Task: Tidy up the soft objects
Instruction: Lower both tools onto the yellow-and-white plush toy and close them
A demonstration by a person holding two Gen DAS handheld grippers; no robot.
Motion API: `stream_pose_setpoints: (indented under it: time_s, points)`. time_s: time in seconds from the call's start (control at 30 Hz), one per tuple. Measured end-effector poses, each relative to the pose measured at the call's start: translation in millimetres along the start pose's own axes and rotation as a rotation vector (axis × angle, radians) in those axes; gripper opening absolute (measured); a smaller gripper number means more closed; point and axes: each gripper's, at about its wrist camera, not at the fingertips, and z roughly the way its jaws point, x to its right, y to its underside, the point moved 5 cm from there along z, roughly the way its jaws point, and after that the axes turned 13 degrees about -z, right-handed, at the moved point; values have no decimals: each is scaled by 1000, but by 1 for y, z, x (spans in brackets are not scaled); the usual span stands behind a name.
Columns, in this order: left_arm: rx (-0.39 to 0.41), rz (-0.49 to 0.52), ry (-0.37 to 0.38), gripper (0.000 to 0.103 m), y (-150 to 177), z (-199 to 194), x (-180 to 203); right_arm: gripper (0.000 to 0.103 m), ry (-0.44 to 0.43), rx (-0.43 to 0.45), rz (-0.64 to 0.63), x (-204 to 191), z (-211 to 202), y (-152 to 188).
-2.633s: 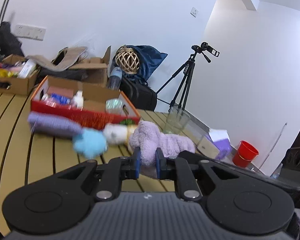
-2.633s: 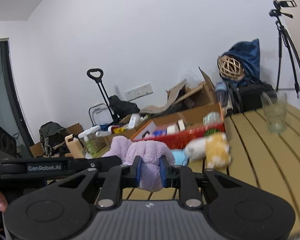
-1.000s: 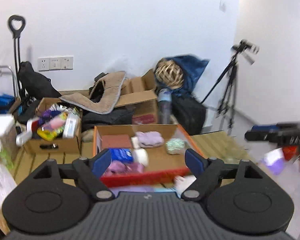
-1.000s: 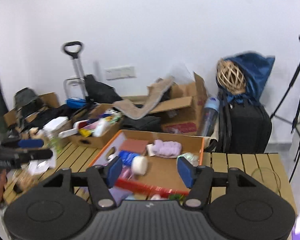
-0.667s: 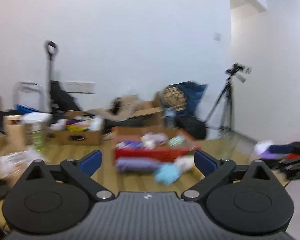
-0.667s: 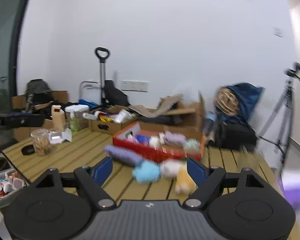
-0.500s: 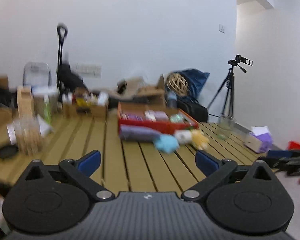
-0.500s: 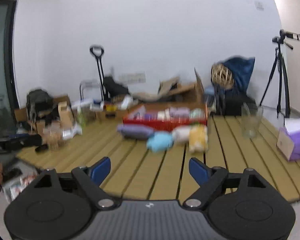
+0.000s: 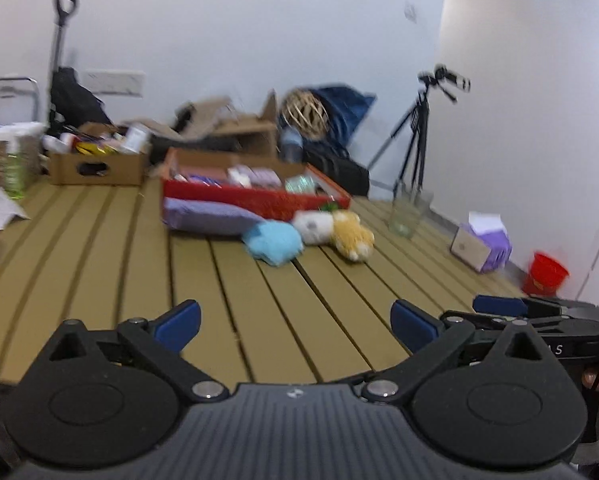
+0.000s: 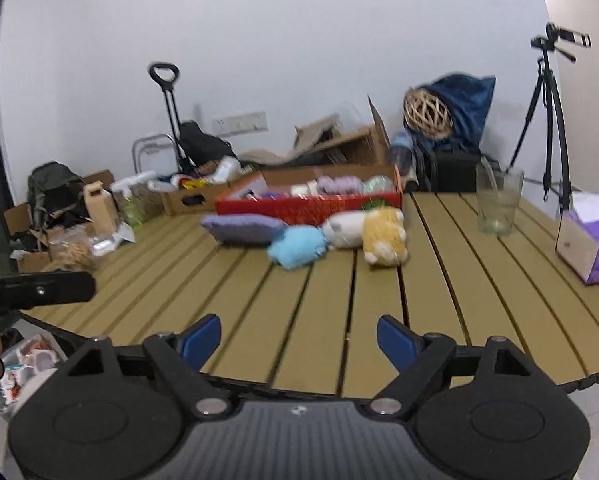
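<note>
Soft toys lie in a row on the slatted wooden table in front of a red box: a purple pillow, a light blue plush, a white plush and a yellow plush. The red box holds several small soft items. My left gripper is open and empty near the table's front edge. My right gripper is open and empty, also at the front edge. Each gripper shows at the side of the other's view.
A glass cup and a purple tissue box stand at the right of the table. Jars and packets sit at the left. Cardboard boxes, bags and a tripod lie behind. A red bucket is on the floor.
Both grippers held a purple plush earlier, then let it go and opened. They have pulled back from the red box to the table's front edge.
</note>
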Motion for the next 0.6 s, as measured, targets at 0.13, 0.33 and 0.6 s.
stream_pose_setpoints:
  time_s: [0.13, 0.33, 0.6]
  points:
    - [-61, 39, 4, 103, -15, 61, 5, 85, 31, -24, 26, 25, 42, -7]
    - [-81, 78, 41, 102, -66, 162, 17, 83, 72, -51, 30, 65, 129, -39]
    - [-119, -58, -8, 74, -67, 244, -23, 57, 172, -106, 5, 99, 231, -53]
